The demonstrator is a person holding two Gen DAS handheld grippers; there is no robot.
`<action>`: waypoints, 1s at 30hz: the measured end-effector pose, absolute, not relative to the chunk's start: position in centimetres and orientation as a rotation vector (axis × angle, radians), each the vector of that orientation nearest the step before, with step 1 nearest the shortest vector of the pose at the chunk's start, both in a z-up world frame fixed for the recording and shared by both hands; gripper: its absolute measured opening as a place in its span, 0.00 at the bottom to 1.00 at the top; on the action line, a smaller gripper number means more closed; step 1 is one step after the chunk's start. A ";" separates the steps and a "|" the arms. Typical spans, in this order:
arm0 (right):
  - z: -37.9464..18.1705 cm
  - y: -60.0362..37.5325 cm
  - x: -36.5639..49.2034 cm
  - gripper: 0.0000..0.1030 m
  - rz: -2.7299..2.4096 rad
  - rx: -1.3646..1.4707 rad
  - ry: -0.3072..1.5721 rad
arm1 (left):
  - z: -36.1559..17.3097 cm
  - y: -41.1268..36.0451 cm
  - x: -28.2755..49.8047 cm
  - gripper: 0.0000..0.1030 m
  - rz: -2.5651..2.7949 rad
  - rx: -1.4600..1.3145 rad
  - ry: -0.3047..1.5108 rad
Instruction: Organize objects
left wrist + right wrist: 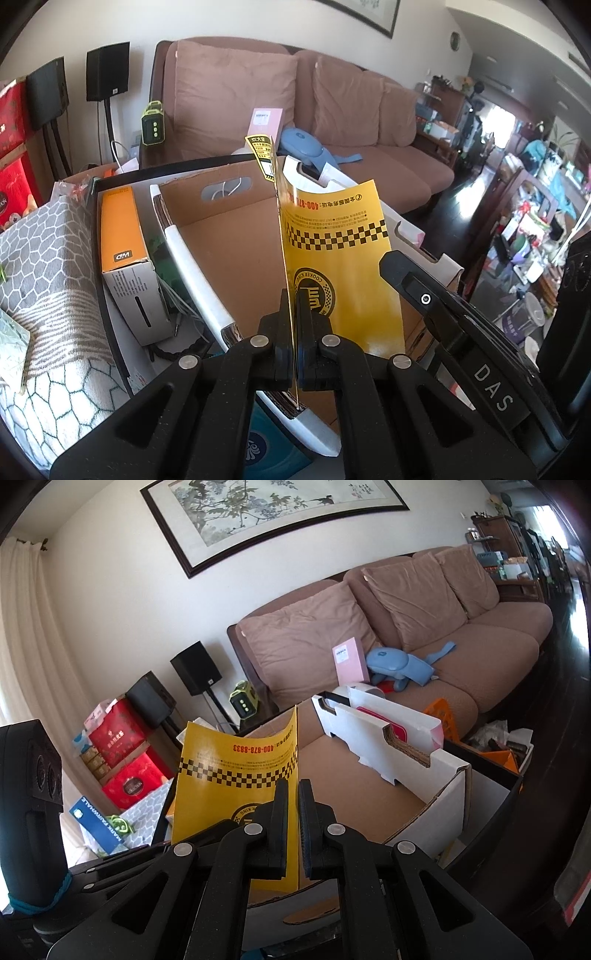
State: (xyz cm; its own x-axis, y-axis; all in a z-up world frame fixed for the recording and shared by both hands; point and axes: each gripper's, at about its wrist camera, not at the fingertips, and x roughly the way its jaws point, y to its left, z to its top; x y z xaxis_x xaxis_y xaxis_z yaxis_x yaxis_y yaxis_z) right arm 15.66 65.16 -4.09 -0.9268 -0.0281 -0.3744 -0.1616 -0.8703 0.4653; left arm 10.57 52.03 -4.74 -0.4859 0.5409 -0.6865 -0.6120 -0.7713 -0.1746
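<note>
A yellow card sleeve (340, 258) with a black checker band and Chinese print stands upright over an open cardboard box (229, 243). My left gripper (294, 295) is shut on the sleeve's edge. In the right wrist view the same sleeve (229, 775) curves to the left, and its edge sits between the fingers of my right gripper (293, 786), which are nearly closed on it. The box (369, 786) lies below and ahead, with white flaps (391, 731). The right gripper's body (454, 321) shows at the right of the left wrist view.
An orange and white WD box (127, 258) stands left of the cardboard box, by a grey patterned cloth (44, 280). A brown sofa (424, 638) with a pink box (351, 661) and a blue toy (399, 664) lies behind. Red gift boxes (122, 753) and speakers (195, 668) stand left.
</note>
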 end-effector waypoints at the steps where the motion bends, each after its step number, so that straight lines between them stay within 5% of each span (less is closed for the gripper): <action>1: -4.1 65.2 15.7 0.06 2.914 -0.578 0.775 | -4.8 52.1 10.5 0.01 2.245 -0.996 0.124; 30: -4.6 65.1 15.5 0.06 2.885 -0.614 0.697 | -5.1 52.1 10.3 0.01 2.252 -1.025 0.117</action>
